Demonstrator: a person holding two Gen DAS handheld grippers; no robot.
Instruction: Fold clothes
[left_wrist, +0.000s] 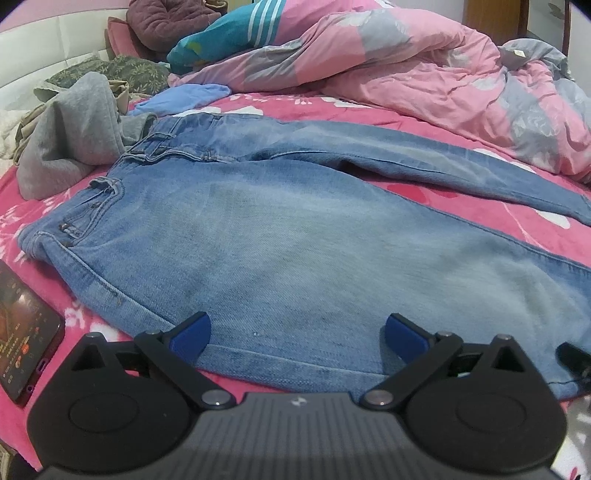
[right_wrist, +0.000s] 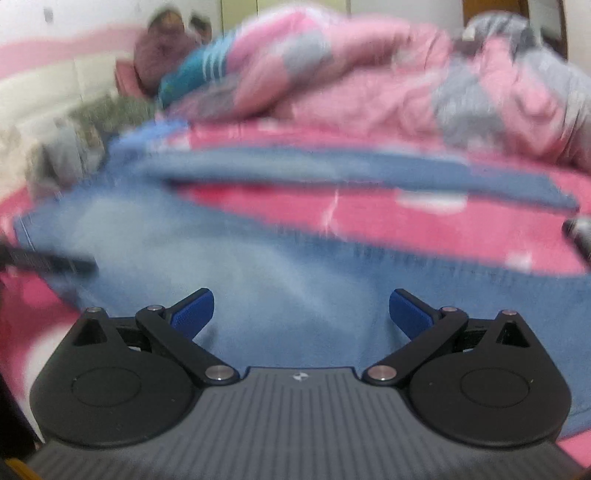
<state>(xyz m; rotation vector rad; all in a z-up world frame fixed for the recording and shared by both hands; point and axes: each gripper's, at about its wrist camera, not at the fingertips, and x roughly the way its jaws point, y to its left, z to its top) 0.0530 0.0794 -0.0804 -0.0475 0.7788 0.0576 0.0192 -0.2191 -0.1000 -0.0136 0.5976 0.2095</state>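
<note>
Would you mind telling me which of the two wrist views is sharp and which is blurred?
Left wrist view: sharp, the jeans show seams and pockets clearly, edges bent by fisheye. Right wrist view: motion-blurred bedding and jeans; only the right gripper itself stays crisp.

- Left wrist camera looks low and close over the light-blue denim jeans (left_wrist: 295, 236) lying ahead of its fingers.
- Right wrist camera, blurred, faces the same jeans (right_wrist: 258, 266) and the rumpled pink-and-grey quilt (right_wrist: 369, 81) beyond.
</note>
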